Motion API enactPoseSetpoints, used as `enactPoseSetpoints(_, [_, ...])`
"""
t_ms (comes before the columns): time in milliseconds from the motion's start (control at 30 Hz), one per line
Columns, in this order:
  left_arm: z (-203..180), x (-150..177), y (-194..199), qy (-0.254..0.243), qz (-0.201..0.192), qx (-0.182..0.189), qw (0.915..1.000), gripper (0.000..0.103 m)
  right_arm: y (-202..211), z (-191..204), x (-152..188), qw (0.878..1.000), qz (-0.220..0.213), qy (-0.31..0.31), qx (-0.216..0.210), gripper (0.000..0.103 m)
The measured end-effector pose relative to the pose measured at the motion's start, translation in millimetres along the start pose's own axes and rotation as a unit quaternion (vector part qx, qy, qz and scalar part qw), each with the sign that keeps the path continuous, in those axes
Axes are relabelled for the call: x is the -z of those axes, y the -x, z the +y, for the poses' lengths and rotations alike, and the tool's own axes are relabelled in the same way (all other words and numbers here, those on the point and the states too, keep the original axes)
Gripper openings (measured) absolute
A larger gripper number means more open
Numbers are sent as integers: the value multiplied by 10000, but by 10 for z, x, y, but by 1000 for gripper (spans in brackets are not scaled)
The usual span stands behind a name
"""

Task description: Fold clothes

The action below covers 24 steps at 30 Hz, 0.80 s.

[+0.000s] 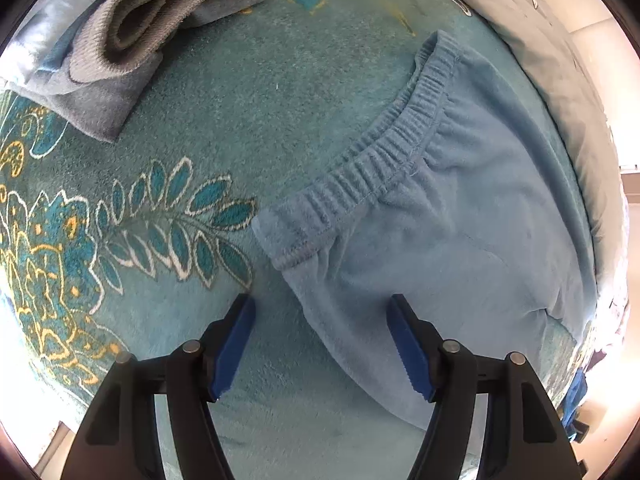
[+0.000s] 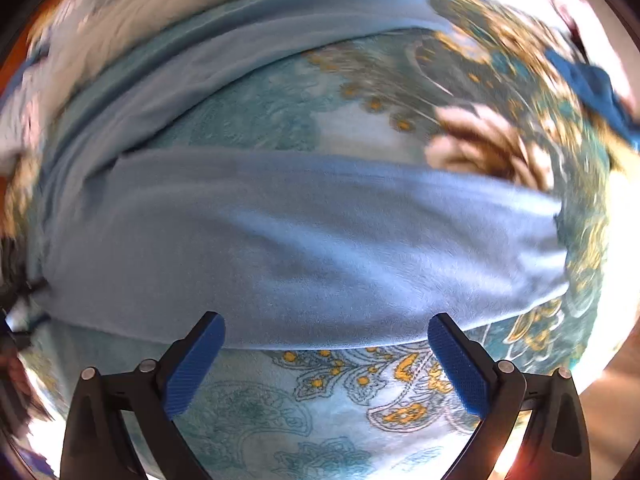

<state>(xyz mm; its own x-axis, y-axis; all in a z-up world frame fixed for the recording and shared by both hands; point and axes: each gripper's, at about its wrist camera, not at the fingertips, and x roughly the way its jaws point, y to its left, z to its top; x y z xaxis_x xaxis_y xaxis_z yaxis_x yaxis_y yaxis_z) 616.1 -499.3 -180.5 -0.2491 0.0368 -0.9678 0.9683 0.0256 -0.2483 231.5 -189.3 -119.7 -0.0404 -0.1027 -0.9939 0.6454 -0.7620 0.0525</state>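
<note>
Fleece of a light blue colour forms the pair of soft trousers in the left wrist view. The garment lies flat on the teal plush blanket with leaf and flower patterns, with its gathered elastic waistband running diagonally toward the blanket's middle. A folded grey knitted garment rests on the same blanket, well apart from the trousers, at the far left. The left gripper hovers over the trousers' near edge; its blue-padded fingers stand apart, with nothing between them.

In the right wrist view, which is partly motion-blurred, the light blue trousers stretch across the blanket as two leg bands, one near and one farther back, with patterned blanket showing between them. The right gripper sits just above the lower hem edge of the near leg. Its blue-padded fingers are spread wide and hold nothing.
</note>
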Motion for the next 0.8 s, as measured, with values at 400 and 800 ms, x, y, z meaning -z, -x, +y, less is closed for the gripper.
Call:
enactPoseSetpoints(400, [53,77,18,227,52,306,9993,70,-240,-1723,246,9363,-257,-3424,-732,62])
enactPoseSetpoints(800, [70,-13,17,799,-25,745,9940,37,-318,-1969,118,9052,-342,-4032,-1296,5])
